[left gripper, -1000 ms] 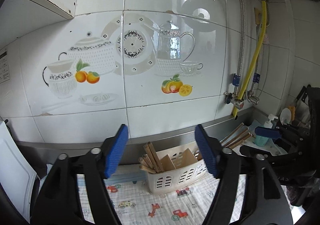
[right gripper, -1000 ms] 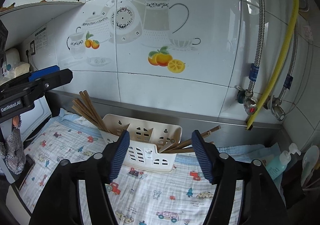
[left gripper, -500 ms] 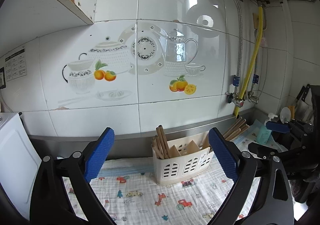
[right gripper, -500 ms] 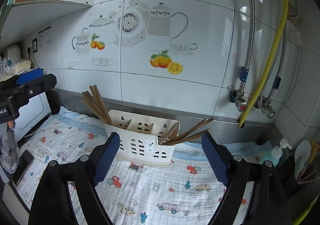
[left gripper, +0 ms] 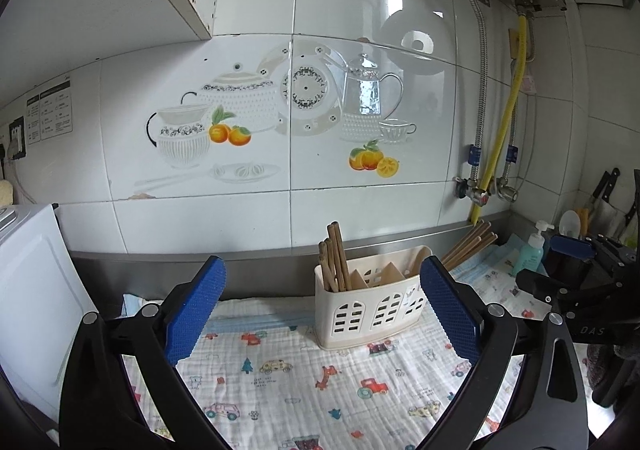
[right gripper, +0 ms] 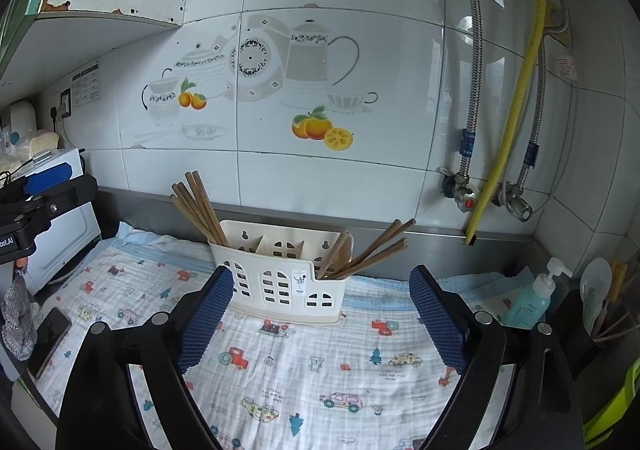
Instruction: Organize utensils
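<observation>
A cream slotted utensil holder [left gripper: 370,310] [right gripper: 280,282] stands on the patterned cloth [left gripper: 304,370] near the wall. Several brown chopsticks stand in its left compartment [left gripper: 336,258] [right gripper: 198,208]. Several more lean out of its right compartment [left gripper: 470,244] [right gripper: 372,248]. The middle compartment looks empty. My left gripper [left gripper: 322,310] is open and empty, held back from the holder. My right gripper [right gripper: 320,324] is open and empty, in front of the holder. Each gripper also shows at the edge of the other's view.
A white appliance [left gripper: 28,290] stands at the left, with a phone [right gripper: 50,342] and a scrubber [right gripper: 16,314] beside it. A teal soap bottle [right gripper: 532,298], a cup of spoons [right gripper: 596,290] and knives [left gripper: 608,194] sit at the right. Pipes and valves [right gripper: 492,194] run down the tiled wall.
Both grippers have pulled back from the holder and opened wider. The holder now looks smaller and more cloth shows in front of it.
</observation>
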The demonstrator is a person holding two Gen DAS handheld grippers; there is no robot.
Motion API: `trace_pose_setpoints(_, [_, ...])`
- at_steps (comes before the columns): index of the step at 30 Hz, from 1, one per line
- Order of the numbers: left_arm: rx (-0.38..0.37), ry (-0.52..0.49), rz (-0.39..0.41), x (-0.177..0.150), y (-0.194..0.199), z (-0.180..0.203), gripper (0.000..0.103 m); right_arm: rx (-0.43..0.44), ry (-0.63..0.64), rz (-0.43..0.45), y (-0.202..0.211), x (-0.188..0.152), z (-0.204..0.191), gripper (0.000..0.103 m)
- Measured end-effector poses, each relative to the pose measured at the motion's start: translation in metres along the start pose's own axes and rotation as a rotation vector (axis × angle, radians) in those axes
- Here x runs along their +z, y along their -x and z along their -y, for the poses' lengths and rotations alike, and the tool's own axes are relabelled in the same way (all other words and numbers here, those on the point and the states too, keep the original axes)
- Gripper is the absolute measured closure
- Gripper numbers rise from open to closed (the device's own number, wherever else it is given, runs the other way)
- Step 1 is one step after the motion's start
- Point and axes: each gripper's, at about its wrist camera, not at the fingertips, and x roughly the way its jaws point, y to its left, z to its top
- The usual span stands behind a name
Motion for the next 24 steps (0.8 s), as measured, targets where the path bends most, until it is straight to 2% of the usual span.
trace_pose_setpoints(16, [0.009,0.025,-0.033,-0.032,0.018,-0.006,0.007,0.012,-0.061,-0.023,0.015,-0.031,-0.003,0.015])
trace_pose_setpoints(18, [0.013,0.028,-0.036,-0.036,0.021,-0.007,0.007,0.013,-0.07,-0.025,0.016,-0.035,-0.002,0.012])
trace_pose_setpoints(24, [0.012,0.038,-0.058,-0.049,0.028,-0.007,0.007,0.018,-0.094,-0.044,0.021,-0.05,-0.002,0.011])
